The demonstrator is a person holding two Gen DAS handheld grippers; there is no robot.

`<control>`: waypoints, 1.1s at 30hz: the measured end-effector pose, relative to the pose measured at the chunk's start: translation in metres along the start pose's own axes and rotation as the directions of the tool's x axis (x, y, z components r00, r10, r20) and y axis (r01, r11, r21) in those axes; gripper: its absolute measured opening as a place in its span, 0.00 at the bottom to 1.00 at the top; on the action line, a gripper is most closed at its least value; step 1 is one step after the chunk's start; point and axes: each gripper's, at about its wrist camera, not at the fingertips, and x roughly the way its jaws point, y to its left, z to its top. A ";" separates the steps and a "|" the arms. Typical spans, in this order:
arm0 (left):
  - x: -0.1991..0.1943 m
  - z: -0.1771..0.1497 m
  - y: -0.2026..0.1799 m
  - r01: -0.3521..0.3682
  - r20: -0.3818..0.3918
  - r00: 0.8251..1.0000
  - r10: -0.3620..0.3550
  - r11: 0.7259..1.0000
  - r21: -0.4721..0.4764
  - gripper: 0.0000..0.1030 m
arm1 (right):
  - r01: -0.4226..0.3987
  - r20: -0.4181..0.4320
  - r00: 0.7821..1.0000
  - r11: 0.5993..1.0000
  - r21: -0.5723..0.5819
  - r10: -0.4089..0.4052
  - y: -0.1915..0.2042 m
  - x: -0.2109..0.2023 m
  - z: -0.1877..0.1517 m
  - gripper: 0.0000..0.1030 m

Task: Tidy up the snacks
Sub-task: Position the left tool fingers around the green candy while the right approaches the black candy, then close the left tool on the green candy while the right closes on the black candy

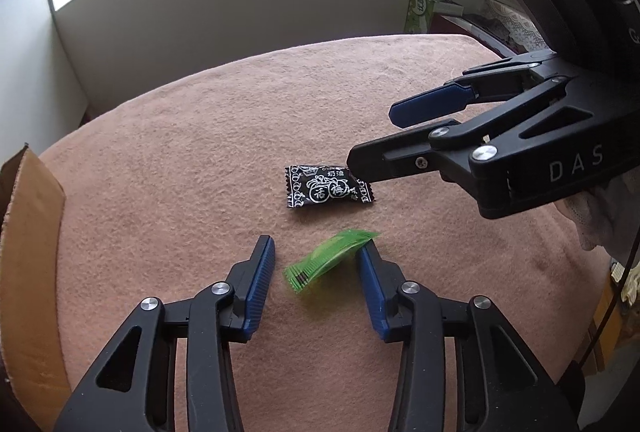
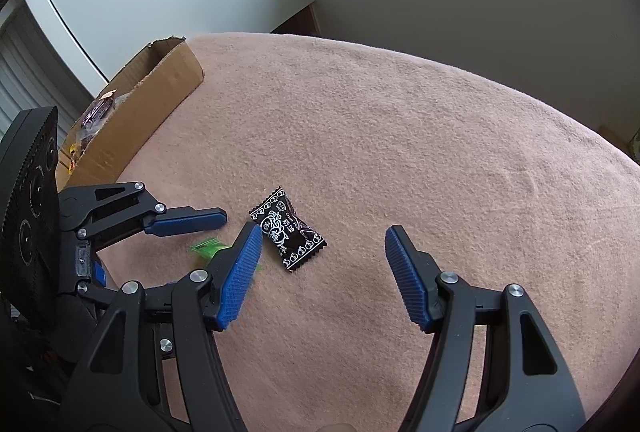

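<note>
Small green crinkled plastic candy wrapper point(image 1: 326, 259) lies on the pink fleece-covered table point(image 1: 200, 152), just beside the black white-printed candy packet point(image 1: 328, 186). Left tongs point(image 1: 316, 286) straddle the green wrapper, parted; one pad touches it. Right tongs point(image 2: 324, 272) open, empty, over the packet.

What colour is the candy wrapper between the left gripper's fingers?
Translucent green candy wrapper, clearest in the left wrist view.
</note>
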 end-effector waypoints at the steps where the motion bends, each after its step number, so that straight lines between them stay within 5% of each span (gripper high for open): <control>1: -0.002 -0.002 0.004 0.005 -0.003 1.000 -0.005 1.000 -0.006 0.39 | 0.001 -0.002 1.000 1.000 -0.004 -0.001 0.000 0.001 0.000 0.65; 15: 0.002 0.004 0.032 -0.135 0.000 0.991 0.136 0.987 -0.091 0.31 | 0.021 -0.003 1.000 0.999 -0.045 -0.021 0.012 0.009 0.002 0.65; 25: -0.005 0.005 0.050 -0.091 0.026 0.995 0.096 0.987 -0.131 0.31 | 0.022 -0.038 0.999 0.994 -0.107 -0.026 0.028 0.029 0.001 0.63; 33: -0.003 0.001 0.049 -0.027 0.011 1.000 0.028 0.994 -0.104 0.31 | 0.023 -0.061 0.998 0.988 -0.156 -0.033 0.041 0.026 -0.007 0.47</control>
